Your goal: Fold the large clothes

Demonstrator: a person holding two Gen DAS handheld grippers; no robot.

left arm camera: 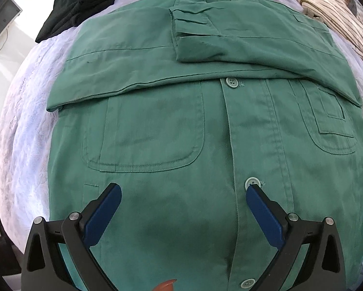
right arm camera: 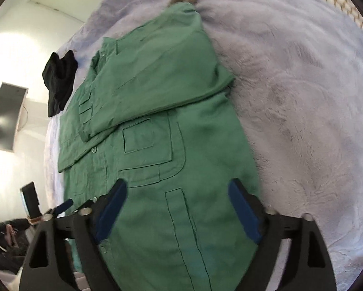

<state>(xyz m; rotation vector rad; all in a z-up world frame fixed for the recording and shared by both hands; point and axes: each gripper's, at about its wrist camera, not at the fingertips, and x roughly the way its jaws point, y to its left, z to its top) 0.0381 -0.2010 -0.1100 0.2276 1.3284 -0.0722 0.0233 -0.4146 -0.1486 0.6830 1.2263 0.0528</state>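
A green button-up jacket (left arm camera: 181,126) lies flat, front up, on a lavender blanket (left arm camera: 23,126). Both sleeves are folded across its chest, the right one's cuff (left arm camera: 193,41) on top near the collar. My left gripper (left arm camera: 183,191) is open and empty, hovering over the jacket's lower front by the button placket. In the right wrist view the same jacket (right arm camera: 157,133) runs away from me. My right gripper (right arm camera: 176,189) is open and empty above the jacket's lower right part, near its side edge. The left gripper's blue fingertip (right arm camera: 66,203) shows at the left.
A black garment (left arm camera: 79,2) lies at the blanket's far left; it also shows in the right wrist view (right arm camera: 60,80). A cream striped knit (left arm camera: 334,12) lies at the far right. The lavender blanket (right arm camera: 302,97) spreads wide to the jacket's right. White wall and a dark screen (right arm camera: 6,116) stand beyond the bed.
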